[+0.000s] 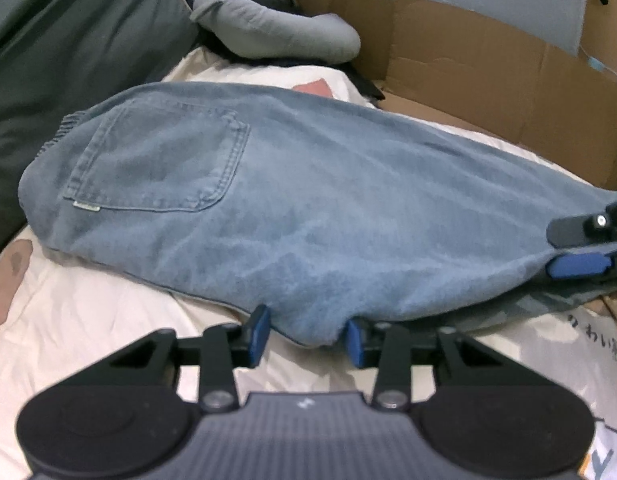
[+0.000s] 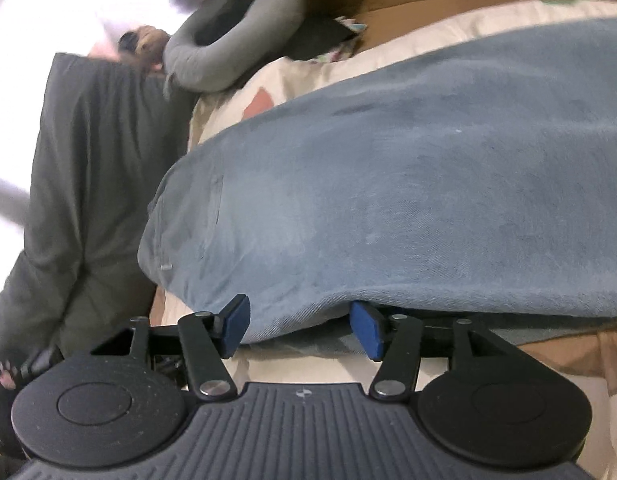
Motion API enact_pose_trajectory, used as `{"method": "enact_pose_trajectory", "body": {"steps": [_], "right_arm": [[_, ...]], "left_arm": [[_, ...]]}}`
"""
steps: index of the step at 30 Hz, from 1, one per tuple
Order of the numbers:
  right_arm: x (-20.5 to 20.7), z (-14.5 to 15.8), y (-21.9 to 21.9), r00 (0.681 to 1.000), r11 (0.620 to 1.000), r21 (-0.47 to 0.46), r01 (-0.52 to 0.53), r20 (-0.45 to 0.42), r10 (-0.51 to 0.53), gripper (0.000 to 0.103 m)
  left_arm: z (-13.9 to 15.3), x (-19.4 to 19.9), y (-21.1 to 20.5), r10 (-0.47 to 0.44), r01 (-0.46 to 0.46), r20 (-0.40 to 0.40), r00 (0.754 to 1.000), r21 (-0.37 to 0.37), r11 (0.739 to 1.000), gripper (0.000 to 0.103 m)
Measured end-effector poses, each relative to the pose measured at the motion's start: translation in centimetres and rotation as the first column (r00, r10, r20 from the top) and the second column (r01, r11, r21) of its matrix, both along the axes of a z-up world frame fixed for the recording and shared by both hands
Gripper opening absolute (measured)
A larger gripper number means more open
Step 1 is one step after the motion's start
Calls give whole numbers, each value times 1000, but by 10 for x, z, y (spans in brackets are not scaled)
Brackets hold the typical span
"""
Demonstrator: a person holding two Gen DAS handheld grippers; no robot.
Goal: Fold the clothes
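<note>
we see a pair of light blue jeans lying folded lengthwise on a cream bedsheet, back pocket facing up at the far left end near the waistband. our left claw sits at the near edge of the jeans with its blue pads spread apart; a fold of denim bulges between them, but the pads stand off to each side of the cloth, so the claw reads as released rather than pinching. our right claw is placed the same way farther along the leg, its pads wide apart with the hem of the denim resting between and partly over the right one; it too is released. in the left wrist view the right claw shows at the right border, touching the edge of the leg. beyond the jeans lie a grey neck pillow and a dark green cloth at the left, and brown cardboard stands along the far side of the bed. the right wrist view is blurred.
</note>
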State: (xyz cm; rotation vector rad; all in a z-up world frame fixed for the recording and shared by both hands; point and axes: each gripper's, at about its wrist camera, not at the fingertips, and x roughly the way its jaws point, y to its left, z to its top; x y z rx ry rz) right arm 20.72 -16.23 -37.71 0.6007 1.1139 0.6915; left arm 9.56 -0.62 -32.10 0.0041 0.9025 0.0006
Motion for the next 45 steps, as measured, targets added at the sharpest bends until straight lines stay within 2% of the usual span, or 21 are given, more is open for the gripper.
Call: {"method": "enact_pose_trajectory", "body": {"steps": [1,4,6,7,8,12,19,28,31,38,39,40,42,45], "right_arm": [[1,-2,-1,1000,1000,-2,10,-15,-10,62],[5,-10,-3,997,999,-10,41,-62,-42,51],[6,-14,-1,996,999,-27,45,-73,-47,35],[7,-15,0,996,999,-32,43,-77,-46,23],[8,-16,0,996,999,-31,41,-83,-43,15],[10,-15,-4,993,998,8,70,-97,-69,3],[14,-10,-9,991,994,47,98,-96,-94,2],[11,-8,-15,991,992,63,109,-90,-103,2],[10,-9,-15,990,992,65,110,-92,-103,2],[8,-10,-14,991,993,60,103,-95,-97,2],[8,-10,-14,991,993,61,104,-93,-98,2],[8,-10,-14,991,993,63,104,-92,-98,2],[8,-10,-14,992,993,63,98,-92,-92,2],[6,-12,-14,992,995,49,84,-99,-79,5]], "left_arm": [[-1,0,0,-1,1,1,1000,3,1000,41],[-3,1,0,5,-5,0,1000,-1,1000,41],[-4,1,1,9,-9,1,1000,-7,1000,41],[-4,1,1,9,-9,0,1000,-8,1000,41],[-4,1,1,9,-9,0,1000,-9,1000,42],[-8,0,-1,61,-61,3,998,-6,998,50],[-13,5,-9,95,-94,24,995,-30,995,59],[-24,8,-5,181,-182,-20,983,-69,981,65],[-29,4,1,214,-217,-47,976,-84,972,64],[-32,13,-1,217,-219,-31,976,-87,972,64],[-34,15,-2,222,-224,-34,975,-81,971,61],[-35,16,-2,227,-229,-36,973,-72,971,47],[-33,16,0,225,-228,-43,973,-69,971,32],[-28,15,6,218,-222,-54,974,-73,972,23]]}}
